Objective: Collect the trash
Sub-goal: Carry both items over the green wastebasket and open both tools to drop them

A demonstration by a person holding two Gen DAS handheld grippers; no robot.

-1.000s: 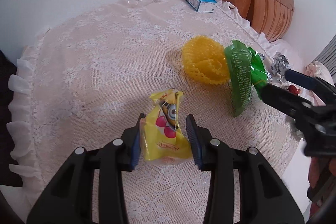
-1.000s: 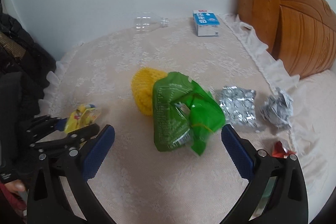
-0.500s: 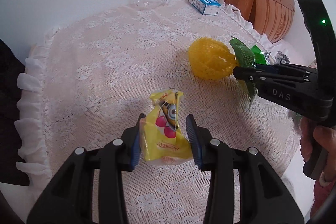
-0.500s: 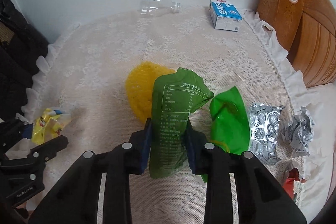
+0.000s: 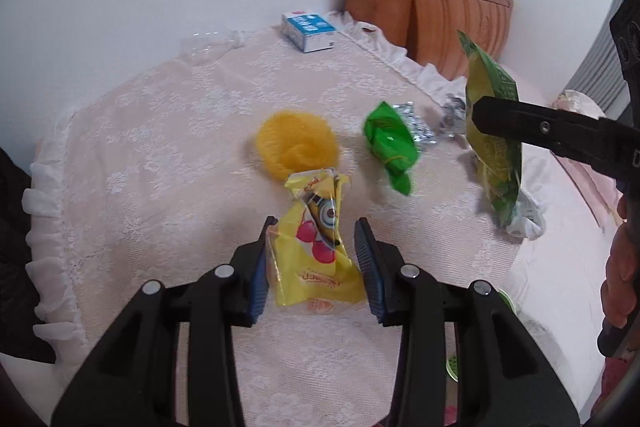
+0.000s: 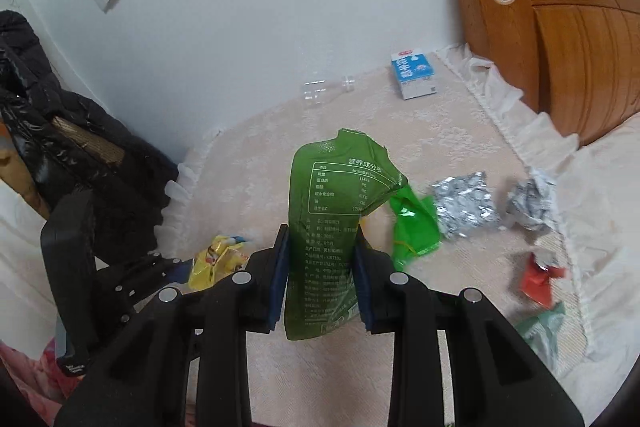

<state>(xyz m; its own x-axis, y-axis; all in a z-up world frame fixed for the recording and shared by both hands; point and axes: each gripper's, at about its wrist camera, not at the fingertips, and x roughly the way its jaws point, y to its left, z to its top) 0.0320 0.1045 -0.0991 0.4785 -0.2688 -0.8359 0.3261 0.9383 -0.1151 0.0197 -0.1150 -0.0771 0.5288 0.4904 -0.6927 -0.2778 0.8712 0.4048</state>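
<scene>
Slippage is the main risk — both wrappers are thin and slick. Left gripper (image 5: 316, 263), low centre of frame, pinches the yellow snack packet (image 5: 316, 251); right gripper (image 6: 320, 279) squeezes the green pouch (image 6: 332, 227) by its lower half — top-heavy, it could slide free mid-carry.

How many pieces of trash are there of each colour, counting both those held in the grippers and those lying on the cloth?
Green: 2, the pouch and the crumpled wrapper
Yellow: 2, the snack bag and the net
Silver: 2, the foil pack and the foil ball
Red: 1, the wrapper
Blue and white: 1, the carton
Clear: 1, the bottle
Total: 9
</scene>
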